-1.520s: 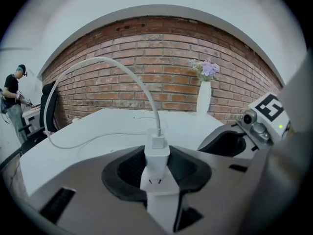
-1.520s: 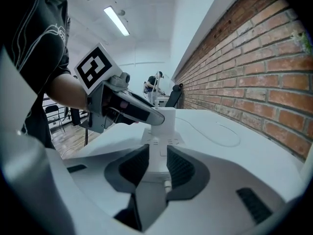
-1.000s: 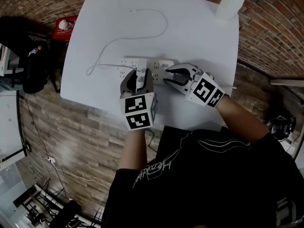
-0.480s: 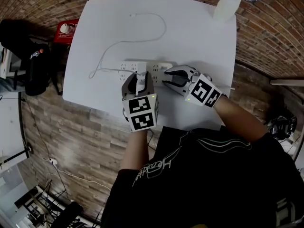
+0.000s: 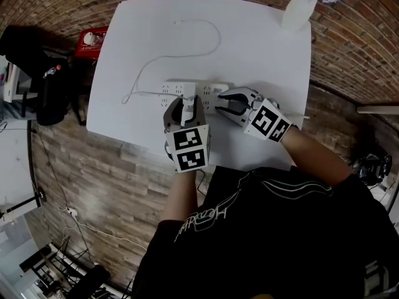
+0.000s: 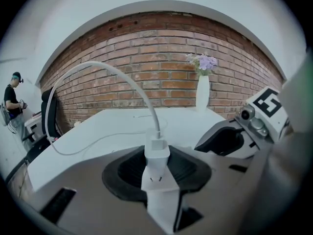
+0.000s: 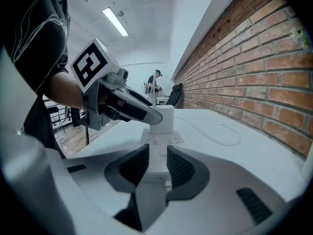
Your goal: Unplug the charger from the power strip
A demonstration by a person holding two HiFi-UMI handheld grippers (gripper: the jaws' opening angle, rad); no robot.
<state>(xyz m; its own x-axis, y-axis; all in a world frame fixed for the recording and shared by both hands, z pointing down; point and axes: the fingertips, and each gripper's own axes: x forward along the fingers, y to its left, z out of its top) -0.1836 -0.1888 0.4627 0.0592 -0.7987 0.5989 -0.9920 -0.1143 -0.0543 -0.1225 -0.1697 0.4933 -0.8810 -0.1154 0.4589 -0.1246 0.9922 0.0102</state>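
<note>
White desk (image 5: 262, 55) carries a white power strip (image 5: 174, 90) near its front edge. Right tool (image 5: 223, 103) is clenched on the strip's right end. Left tool (image 5: 186, 108) is clamped on the white charger (image 6: 157, 153), which sits on top of the strip, not visibly clear of it. The charger's cable (image 6: 90, 63) arcs up, then trails across the desk. White vase (image 5: 295, 10) stands at the far right corner.
</note>
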